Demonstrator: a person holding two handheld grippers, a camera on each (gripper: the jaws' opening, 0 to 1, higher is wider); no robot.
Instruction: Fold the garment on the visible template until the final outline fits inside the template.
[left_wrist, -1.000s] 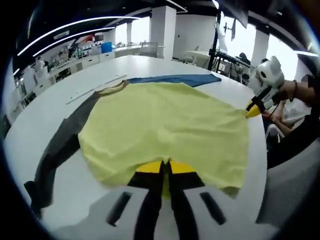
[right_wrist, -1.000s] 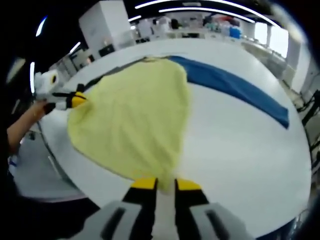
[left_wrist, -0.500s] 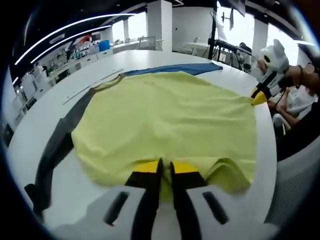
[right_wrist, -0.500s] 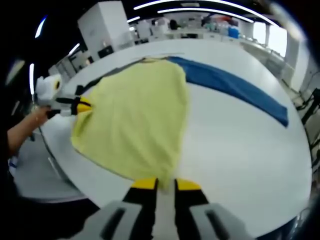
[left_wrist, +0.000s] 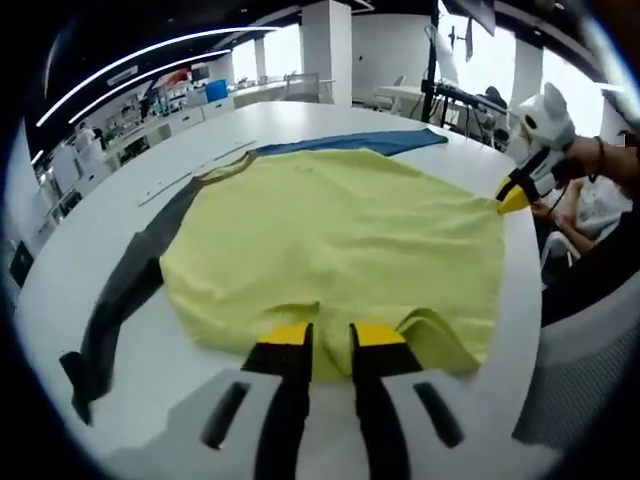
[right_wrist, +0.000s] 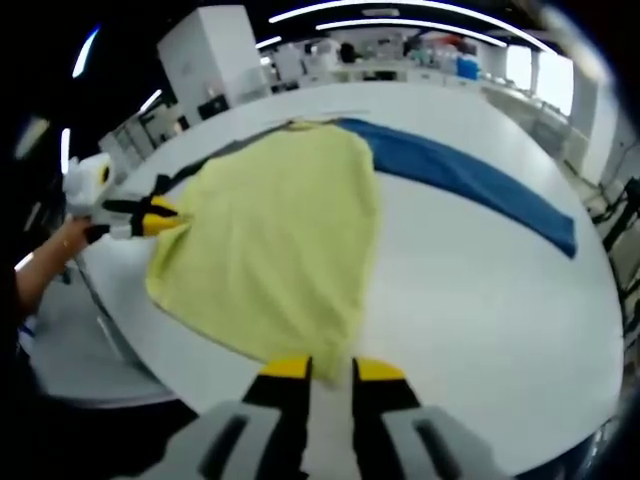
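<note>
Left gripper view: yellow garment (left_wrist: 340, 240) spread flat on white tabletop (left_wrist: 90, 250).
Left tool (left_wrist: 321, 335) pinches its near hem; right tool (right_wrist: 323, 368) grips the opposite corner, blue cloth (right_wrist: 470, 180) beside.

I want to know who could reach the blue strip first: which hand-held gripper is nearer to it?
Right, probably. The right hand-held gripper grips the yellow garment edge facing the blue strip; the left hand-held gripper holds the opposite edge.
</note>
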